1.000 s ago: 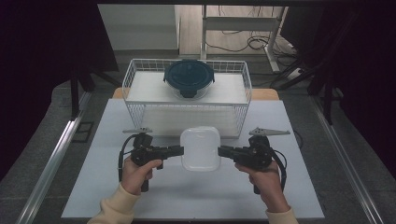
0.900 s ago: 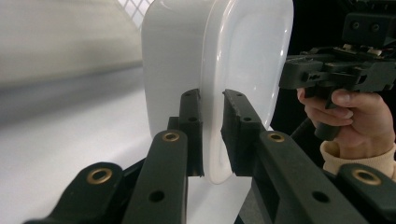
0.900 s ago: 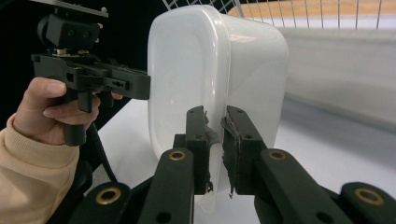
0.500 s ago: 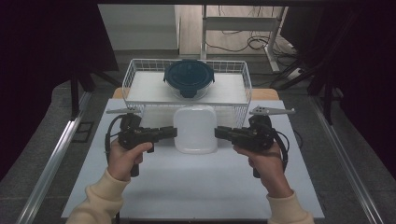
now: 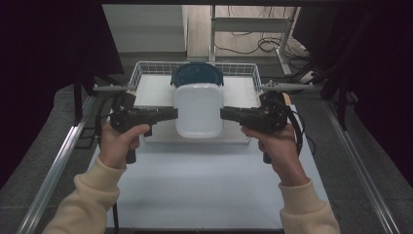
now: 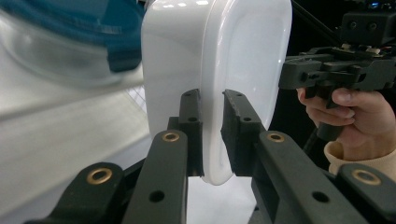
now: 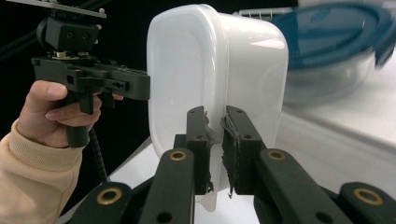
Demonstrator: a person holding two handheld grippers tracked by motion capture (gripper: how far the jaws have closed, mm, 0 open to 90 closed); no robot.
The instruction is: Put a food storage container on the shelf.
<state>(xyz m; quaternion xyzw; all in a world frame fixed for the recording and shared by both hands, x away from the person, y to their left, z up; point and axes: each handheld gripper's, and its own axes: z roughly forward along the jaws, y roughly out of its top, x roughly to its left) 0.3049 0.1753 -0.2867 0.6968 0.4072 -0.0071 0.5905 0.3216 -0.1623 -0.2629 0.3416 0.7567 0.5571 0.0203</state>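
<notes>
White tub held up between both grippers

My left gripper (image 5: 171,114) and right gripper (image 5: 225,113) each clamp a side rim of the white tub (image 5: 198,110), in the air just near of the wire basket (image 5: 253,75). Inside the basket, far side, sits a blue-lidded container (image 5: 195,74); tub contents unclear.

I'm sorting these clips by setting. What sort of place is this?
Probably a lab or workshop set up for recording, not a home. A white table stands framed by dark curtains, loose cables lie on the floor behind, and metal rails run along the table's sides.
</notes>
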